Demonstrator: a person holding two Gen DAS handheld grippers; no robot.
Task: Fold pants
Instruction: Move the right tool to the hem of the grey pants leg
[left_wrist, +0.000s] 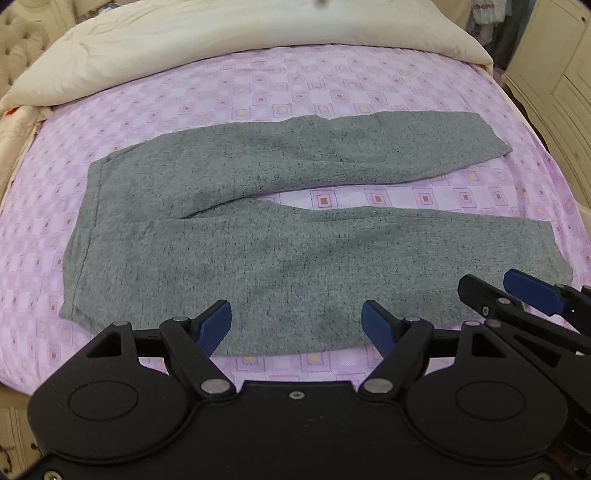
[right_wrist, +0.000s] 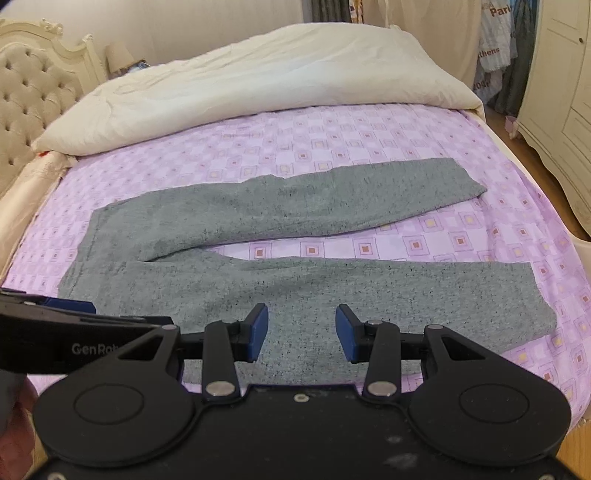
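1. Grey knit pants spread flat on a bed with a lilac checked sheet; waistband toward the left of both views, two legs running out to the right in a shallow V, a strip of sheet showing between them.
2. Near leg lying closest to the bed's front edge; far leg angled away toward a cream duvet bunched at the back of the bed.
3. Left gripper hanging over the near edge of the pants, jaws spread wide, blue pads clear of the fabric, nothing held.
4. Right gripper just beside it over the near leg, jaws likewise apart and empty; contact with cloth not evident.
5. No fold made yet, judging by the fully spread layout.
6. Handling, as a guess: light, soft, limp fabric with a fuzzy, non-slippery surface; likely to drape and sag when lifted rather than keep shape; nothing fragile.
7. Likely grip points for a lengthwise fold: near outer seam, one pinch close to the waistband corner, one toward the near cuff, then carrying the near leg over onto the far one.
8. Risk: pinching sheet along with the cloth; wrinkles dragging if lifted unevenly.
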